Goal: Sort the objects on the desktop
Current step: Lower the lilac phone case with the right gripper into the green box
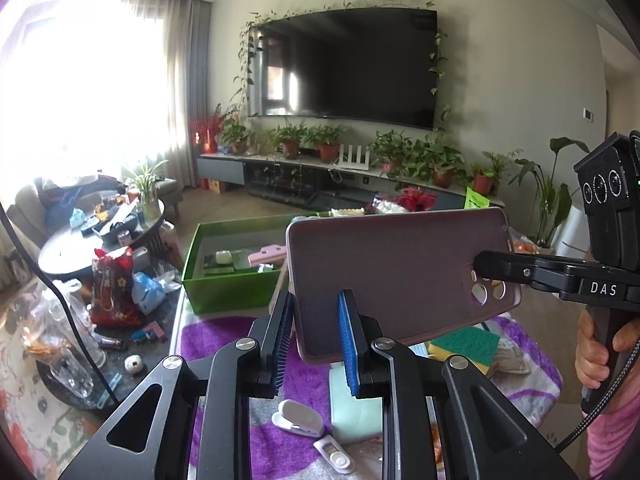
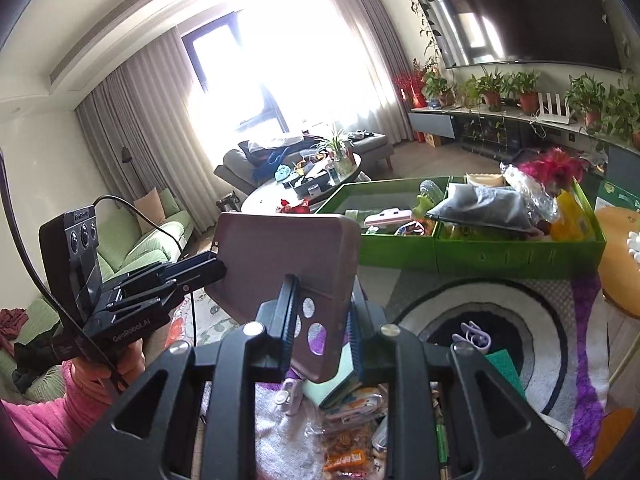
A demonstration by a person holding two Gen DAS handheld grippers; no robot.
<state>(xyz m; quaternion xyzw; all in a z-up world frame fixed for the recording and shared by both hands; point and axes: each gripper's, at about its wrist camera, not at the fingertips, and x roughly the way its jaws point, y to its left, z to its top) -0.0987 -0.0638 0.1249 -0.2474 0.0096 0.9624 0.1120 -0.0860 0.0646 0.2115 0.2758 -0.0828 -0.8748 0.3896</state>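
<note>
— Two grippers on one item, is that what I'm reading?

— Yes. Going left to right in my left wrist view: my left gripper has its blue ribbed pads on either side of the bottom-left corner of the mauve, soft-backed phone case; whether they press it I cannot tell. My right gripper comes in from the right and is clamped on the camera-cutout end.

— Where is the case relative to the table?

— Lifted, tilted, above the purple-and-white fluffy cloth. Behind it sits the bright green open cardboard box, already containing a pale pink case.

— And under my fingers?

— I see a white plastic clip, a mint-green flat pad, then a green-and-yellow scouring sponge further right.

— The right wrist view agrees?

— It shows the left gripper at the case's far edge and my right gripper closed on the near end.
</note>
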